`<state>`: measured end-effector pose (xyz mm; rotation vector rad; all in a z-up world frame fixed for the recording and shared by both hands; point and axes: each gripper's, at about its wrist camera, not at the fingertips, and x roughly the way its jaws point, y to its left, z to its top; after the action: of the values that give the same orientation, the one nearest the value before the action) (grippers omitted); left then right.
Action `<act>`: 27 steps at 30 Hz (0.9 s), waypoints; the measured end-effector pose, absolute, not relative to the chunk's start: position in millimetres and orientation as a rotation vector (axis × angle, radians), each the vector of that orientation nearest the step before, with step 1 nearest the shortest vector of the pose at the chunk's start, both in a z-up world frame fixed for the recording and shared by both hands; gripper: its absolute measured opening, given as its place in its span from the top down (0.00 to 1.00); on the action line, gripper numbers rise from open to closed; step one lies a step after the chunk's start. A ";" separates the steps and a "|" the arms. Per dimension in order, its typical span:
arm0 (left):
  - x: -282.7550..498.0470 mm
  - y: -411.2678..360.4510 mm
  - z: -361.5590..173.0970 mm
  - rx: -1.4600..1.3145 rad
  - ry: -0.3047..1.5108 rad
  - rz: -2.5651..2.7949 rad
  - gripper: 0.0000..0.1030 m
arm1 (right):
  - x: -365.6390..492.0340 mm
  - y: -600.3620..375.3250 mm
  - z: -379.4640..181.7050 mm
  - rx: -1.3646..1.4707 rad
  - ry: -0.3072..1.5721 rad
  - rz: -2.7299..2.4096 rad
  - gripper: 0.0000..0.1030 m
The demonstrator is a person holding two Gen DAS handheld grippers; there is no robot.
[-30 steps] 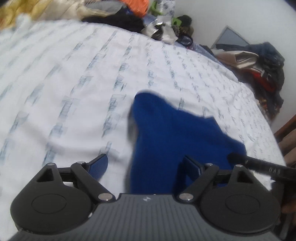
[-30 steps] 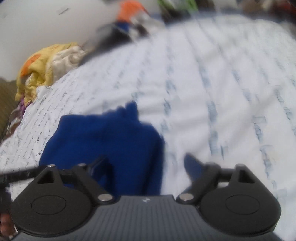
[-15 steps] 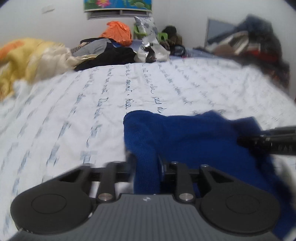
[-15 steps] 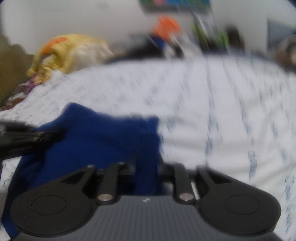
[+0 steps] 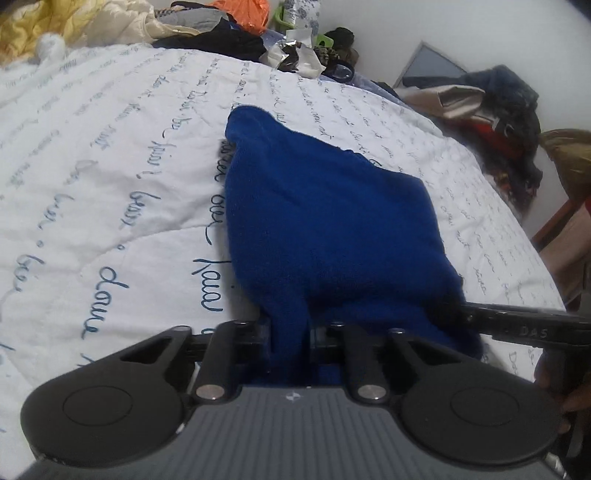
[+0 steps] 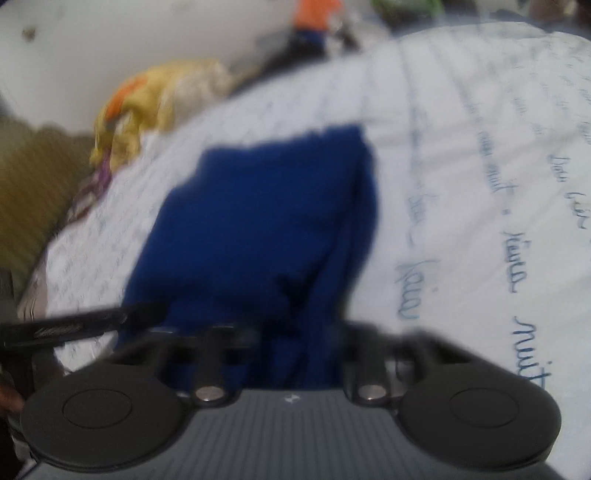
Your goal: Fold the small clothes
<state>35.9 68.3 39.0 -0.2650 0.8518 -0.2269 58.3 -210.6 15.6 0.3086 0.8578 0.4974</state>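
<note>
Both tools are closing on near corners of the blue garment (image 5: 328, 221): left tool (image 5: 290, 332) at lower centre, right tool (image 6: 295, 332) apparently likewise, though blurred. A thin pinch could slip, dropping the fold onto the bed (image 5: 110, 184).

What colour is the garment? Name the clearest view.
Solid royal blue garment; the left wrist view shows it best.

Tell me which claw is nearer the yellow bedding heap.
Left. The left claw, closing on the blue garment, is on the side of the yellow bedding heap; the right claw, also closing on it, lies beyond, farther away.
</note>
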 end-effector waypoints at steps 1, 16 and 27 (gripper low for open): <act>28.8 69.1 45.5 -0.245 0.837 -0.228 0.88 | 58.0 -208.7 18.0 0.283 0.865 0.502 0.85; 12.1 21.5 57.0 -0.017 0.650 -0.344 0.18 | 74.8 -207.9 75.3 0.240 0.659 0.470 0.33; 20.2 2.6 16.8 0.150 0.625 -0.380 0.06 | 185.7 -154.4 35.5 0.081 0.801 0.413 0.35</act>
<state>20.2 2.6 16.8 0.1503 0.6248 -0.3804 185.7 -154.4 35.5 0.0814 0.8008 0.4129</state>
